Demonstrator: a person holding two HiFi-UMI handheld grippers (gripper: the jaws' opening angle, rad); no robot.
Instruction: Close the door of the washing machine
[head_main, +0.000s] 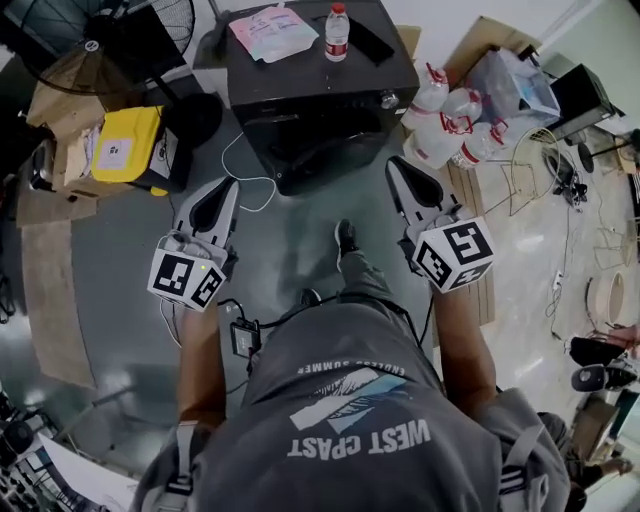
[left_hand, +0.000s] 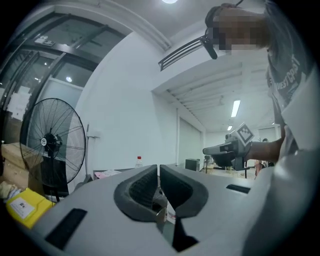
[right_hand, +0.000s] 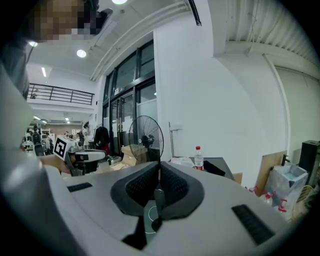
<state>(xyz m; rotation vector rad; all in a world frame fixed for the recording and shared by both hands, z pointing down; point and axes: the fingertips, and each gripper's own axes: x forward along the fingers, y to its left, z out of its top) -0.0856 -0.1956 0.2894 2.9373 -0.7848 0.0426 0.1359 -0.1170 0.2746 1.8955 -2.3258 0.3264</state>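
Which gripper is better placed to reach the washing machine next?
Right, probably: the right gripper sits closer to the washing machine than the left gripper. Both are shut and empty.

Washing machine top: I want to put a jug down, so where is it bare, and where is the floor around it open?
The washing machine top is bare along its front, below the packet and bottle. Grey floor is open before it. Jugs crowd its right, a yellow box its left.

Grey printed T-shirt (head_main: 360, 420); grey left claw (head_main: 229, 184), right claw (head_main: 393, 164); black-white marker cubes (head_main: 187, 278).
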